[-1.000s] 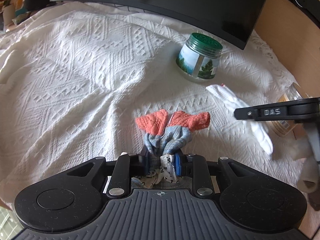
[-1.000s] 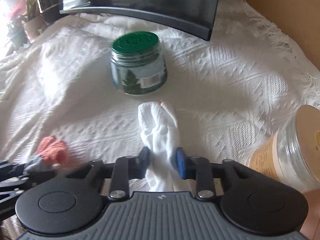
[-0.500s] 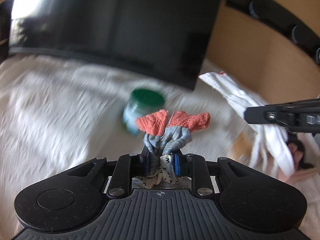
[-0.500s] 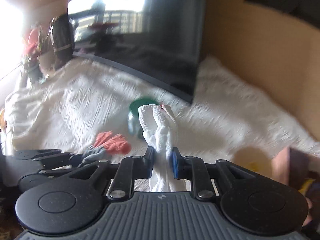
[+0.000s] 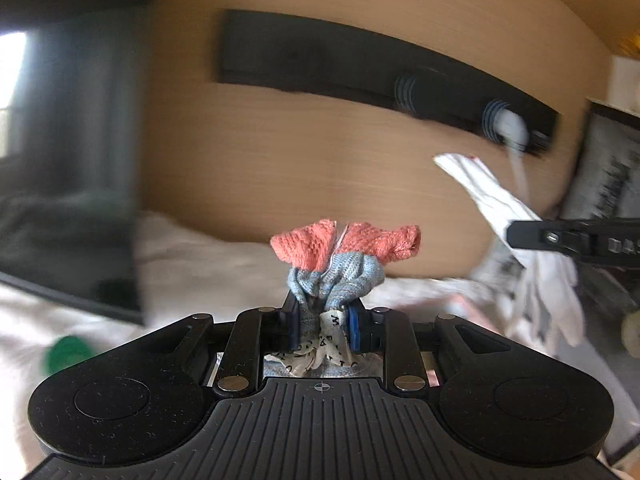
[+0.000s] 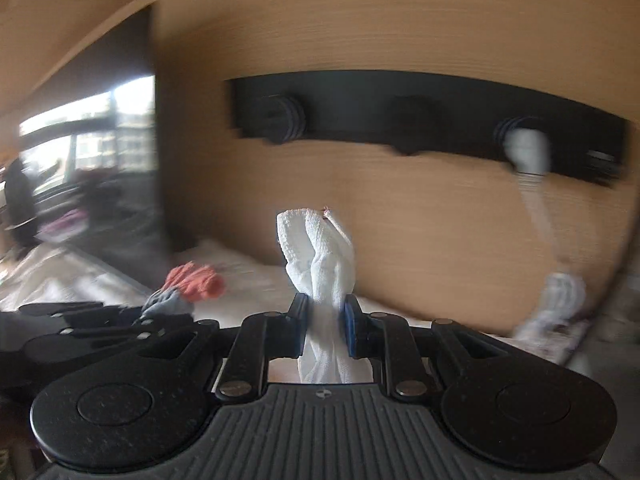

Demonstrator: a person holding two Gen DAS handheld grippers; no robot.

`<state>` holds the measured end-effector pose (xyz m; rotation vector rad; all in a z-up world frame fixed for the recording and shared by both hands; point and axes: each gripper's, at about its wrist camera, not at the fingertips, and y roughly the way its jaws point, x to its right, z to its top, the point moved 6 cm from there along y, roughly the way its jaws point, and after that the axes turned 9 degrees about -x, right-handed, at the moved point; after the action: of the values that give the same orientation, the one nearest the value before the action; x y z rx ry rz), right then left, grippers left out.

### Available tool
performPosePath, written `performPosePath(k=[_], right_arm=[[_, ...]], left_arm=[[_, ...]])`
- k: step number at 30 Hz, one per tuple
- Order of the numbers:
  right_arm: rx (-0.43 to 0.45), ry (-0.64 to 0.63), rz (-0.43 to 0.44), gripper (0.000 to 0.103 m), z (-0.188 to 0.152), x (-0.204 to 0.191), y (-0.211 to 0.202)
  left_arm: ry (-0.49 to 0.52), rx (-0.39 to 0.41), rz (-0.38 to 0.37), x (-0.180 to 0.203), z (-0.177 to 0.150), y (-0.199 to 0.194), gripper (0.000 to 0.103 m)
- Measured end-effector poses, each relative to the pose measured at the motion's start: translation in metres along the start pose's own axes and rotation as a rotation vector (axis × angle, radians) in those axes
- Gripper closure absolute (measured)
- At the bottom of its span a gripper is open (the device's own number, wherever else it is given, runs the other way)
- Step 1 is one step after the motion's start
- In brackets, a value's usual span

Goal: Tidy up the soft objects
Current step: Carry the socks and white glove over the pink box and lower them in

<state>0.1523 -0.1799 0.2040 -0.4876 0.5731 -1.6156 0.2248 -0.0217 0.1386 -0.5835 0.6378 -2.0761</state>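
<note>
While the letters "DAS" show on the right hand-held gripper (image 6: 323, 322), its jaws clamp a white sock (image 6: 320, 256); the left hand-held gripper (image 5: 323, 322) clamps a coral-and-blue sock (image 5: 340, 256) with an unreadable printed tag. Ahead, a black hook rail (image 6: 420, 120) on the wooden wall carries a hanging white sock (image 6: 528, 152), above the white-covered surface (image 6: 248, 276).

text: "DAS" – on right gripper (image 5: 576, 240) | sock label (image 5: 332, 344) – scattered letters, unreadable
</note>
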Motion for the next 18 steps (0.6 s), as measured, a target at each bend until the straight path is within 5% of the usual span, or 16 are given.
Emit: performPosePath(k=[7,12,18], right_arm=[[-0.026,0.119,-0.097,0.084,-0.026,0.067,0.007],[-0.099,0.214,-0.140,0.084,-0.056,0.102,0.031],[-0.184,0.279,-0.113,0.084,-0.092,0.122,0.063]], left_arm=[[0.086,-0.126,-0.112,0.075,-0.011,0.055,0.077],[0.071,-0.306,-0.177,0.101,-0.028,0.105,0.074],[0.078,-0.425,-0.099,0.095,-0.048,0.154,0.065]])
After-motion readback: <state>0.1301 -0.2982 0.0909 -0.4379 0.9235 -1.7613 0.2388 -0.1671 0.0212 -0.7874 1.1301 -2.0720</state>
